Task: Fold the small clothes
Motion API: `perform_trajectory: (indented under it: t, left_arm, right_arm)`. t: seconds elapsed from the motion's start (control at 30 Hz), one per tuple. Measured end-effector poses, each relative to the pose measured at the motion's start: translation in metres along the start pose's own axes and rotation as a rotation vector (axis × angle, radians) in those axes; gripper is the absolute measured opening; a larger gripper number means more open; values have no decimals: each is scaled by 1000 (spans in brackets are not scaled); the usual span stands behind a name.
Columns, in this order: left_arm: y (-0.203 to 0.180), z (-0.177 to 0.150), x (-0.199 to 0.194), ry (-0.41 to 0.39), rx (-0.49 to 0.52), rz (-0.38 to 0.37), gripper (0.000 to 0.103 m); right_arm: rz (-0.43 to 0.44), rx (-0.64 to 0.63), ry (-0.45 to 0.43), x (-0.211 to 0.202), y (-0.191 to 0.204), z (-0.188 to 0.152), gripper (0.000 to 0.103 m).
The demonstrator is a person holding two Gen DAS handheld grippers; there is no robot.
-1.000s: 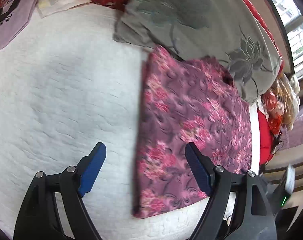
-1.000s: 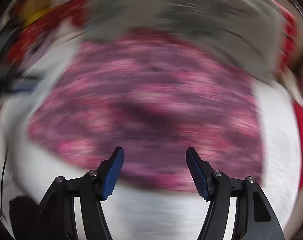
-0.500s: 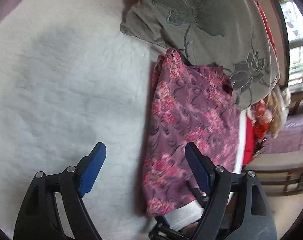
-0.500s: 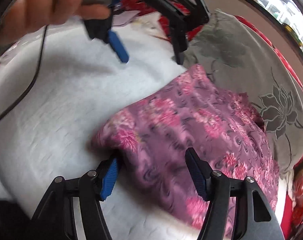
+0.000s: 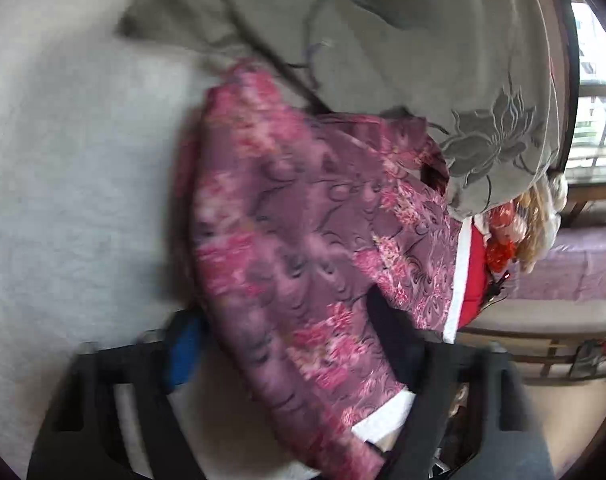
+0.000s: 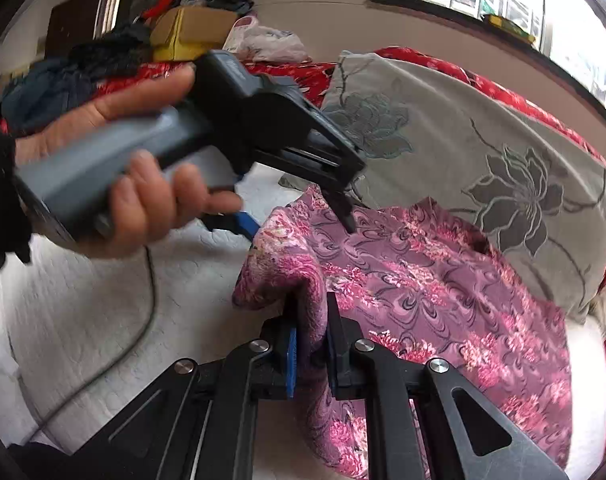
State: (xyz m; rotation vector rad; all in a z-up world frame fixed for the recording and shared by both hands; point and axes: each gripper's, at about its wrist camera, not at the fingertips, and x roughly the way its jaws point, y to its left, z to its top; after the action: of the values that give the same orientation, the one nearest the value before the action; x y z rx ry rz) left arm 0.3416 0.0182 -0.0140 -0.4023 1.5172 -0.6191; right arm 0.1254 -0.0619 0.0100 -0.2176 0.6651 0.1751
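- the floral garment (image 6: 423, 280), purple with pink flowers, lies on a white quilted bedcover (image 6: 83, 300), its far edge tucked against a grey pillow (image 6: 483, 152) with a lotus pattern.
- the right gripper (image 6: 309, 336) is closing its jaws on the near corner of the cloth; a bunched fold sits between the blue pads and looks pinched.
- the left gripper (image 5: 287, 344), carried in the person's hand (image 6: 143, 184), is closing its jaws around the far corner of the same edge; cloth lies between the jaws, but the left wrist view is blurred and i cannot tell that the pads press on it yet.
- the fabric looks thin, light and limp: it creases and droops wherever it is lifted, so it should fold easily but will not keep a line by itself.
- it has a slight sheen, so it may slide out of a shallow pinch.
- best hold, i judge: both corners of one edge, taken well into the pads and kept taut between the two grippers.
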Motion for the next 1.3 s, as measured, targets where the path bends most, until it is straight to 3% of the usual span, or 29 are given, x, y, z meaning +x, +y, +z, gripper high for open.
perform_trajectory:
  t: [0.07, 0.13, 0.27, 0.57, 1.0, 1.3]
  left_arm:
    - [-8, 0, 1, -7, 26, 72, 19]
    - [-10, 0, -7, -22, 15, 74, 9]
    - [-27, -6, -27, -68, 29, 33, 8]
    - [-119, -12, -31, -111, 159, 13, 8]
    - [-219, -25, 34, -71, 238, 57, 8]
    - [-283, -33, 106, -7, 325, 124, 8]
  right_arm:
    - [13, 29, -6, -4, -4, -2, 10]
    - [28, 59, -13, -7, -10, -3, 10]
    - [60, 137, -46, -18, -28, -3, 10]
    - [70, 364, -124, -61, -97, -9, 10]
    - [50, 692, -164, -95, -201, -65, 7]
    - [21, 876, -200, -109, -251, -112, 7]
